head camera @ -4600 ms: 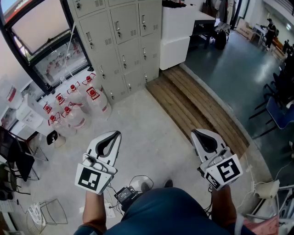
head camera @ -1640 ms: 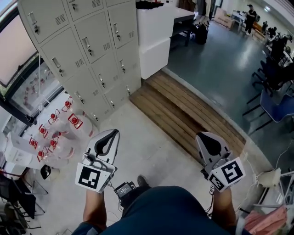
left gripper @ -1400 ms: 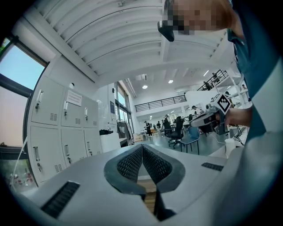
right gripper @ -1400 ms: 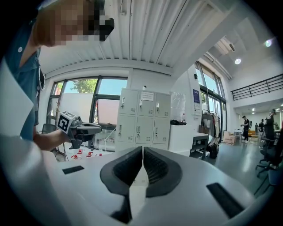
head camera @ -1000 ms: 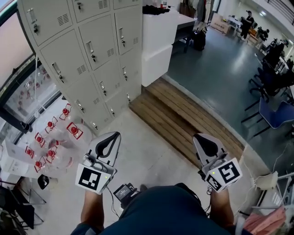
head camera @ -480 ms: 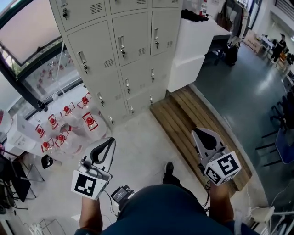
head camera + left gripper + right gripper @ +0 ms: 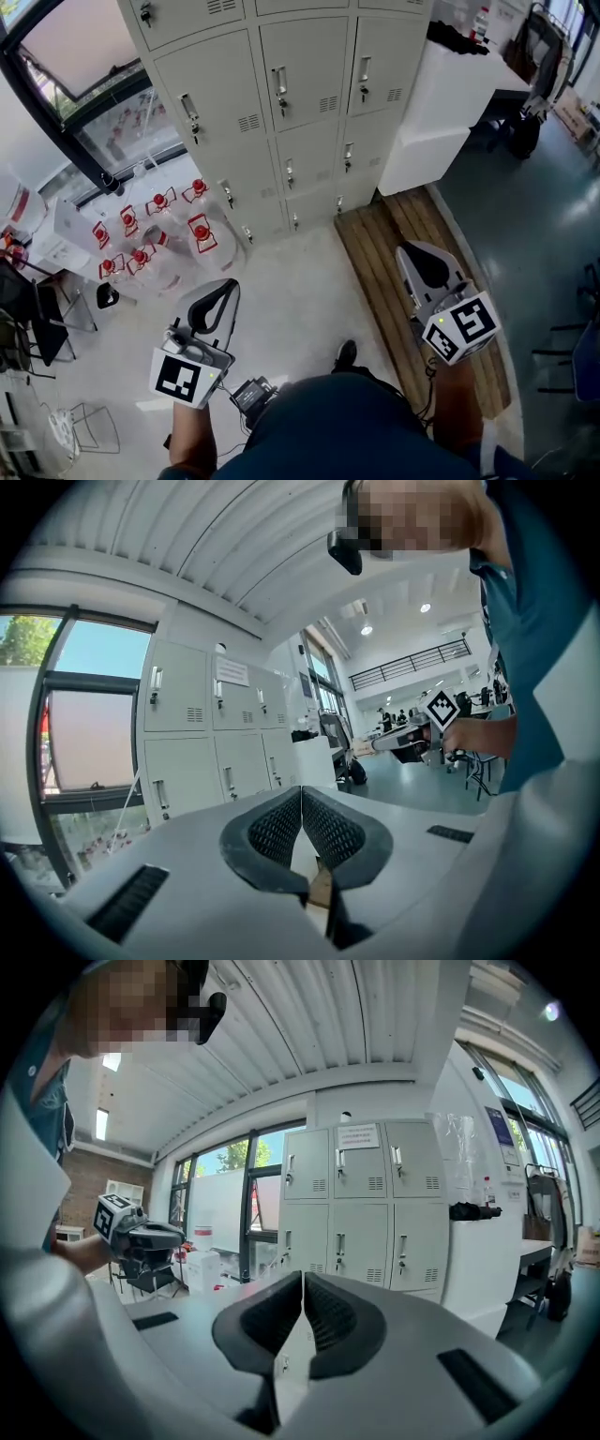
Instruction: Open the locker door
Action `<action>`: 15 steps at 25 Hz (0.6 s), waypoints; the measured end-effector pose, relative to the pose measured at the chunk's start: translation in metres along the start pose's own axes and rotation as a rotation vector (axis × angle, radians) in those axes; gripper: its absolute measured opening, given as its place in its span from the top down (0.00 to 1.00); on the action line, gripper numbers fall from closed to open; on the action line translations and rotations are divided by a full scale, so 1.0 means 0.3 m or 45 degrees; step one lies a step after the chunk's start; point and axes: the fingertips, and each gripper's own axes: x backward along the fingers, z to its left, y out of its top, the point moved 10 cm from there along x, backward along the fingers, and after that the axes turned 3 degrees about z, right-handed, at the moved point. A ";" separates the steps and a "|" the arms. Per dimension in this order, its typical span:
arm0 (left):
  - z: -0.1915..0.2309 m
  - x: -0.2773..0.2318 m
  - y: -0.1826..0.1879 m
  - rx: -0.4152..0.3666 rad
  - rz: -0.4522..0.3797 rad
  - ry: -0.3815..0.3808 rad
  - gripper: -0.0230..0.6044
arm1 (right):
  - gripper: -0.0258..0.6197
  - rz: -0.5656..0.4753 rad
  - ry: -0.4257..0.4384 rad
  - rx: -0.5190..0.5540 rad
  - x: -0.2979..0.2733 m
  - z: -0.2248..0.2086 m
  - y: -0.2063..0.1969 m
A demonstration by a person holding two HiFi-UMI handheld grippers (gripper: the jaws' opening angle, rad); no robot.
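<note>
At the far left of the floor, beside the dark window frame (image 7: 56, 114), we see a cluster of clear water jugs (image 7: 155, 242) with red caps. Just right of them we hold the left tongs (image 7: 228, 285), jaws pressed together with nothing between them, pointing toward the grey lockers (image 7: 367, 127). The lockers stand ahead of us, well apart from both tongs, and every locker door (image 7: 305, 70) in view is shut. Further right, the right tongs (image 7: 406, 250) hang over the wooden platform (image 7: 370, 262), jaws likewise closed and empty. A white surface (image 7: 450, 108) stands against the lockers' right side, with a dark bundle (image 7: 459, 37) lying on top.
</note>
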 end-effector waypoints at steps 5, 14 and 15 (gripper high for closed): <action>-0.021 -0.143 0.034 0.001 0.012 0.026 0.94 | 0.90 0.009 0.054 -0.018 -0.060 -0.135 -0.005; -0.091 -0.396 0.068 -0.014 0.027 0.063 0.94 | 0.90 0.001 0.110 -0.022 -0.110 -0.405 -0.047; -0.096 -0.422 0.074 -0.017 0.031 0.066 0.94 | 0.90 -0.002 0.111 -0.024 -0.115 -0.432 -0.048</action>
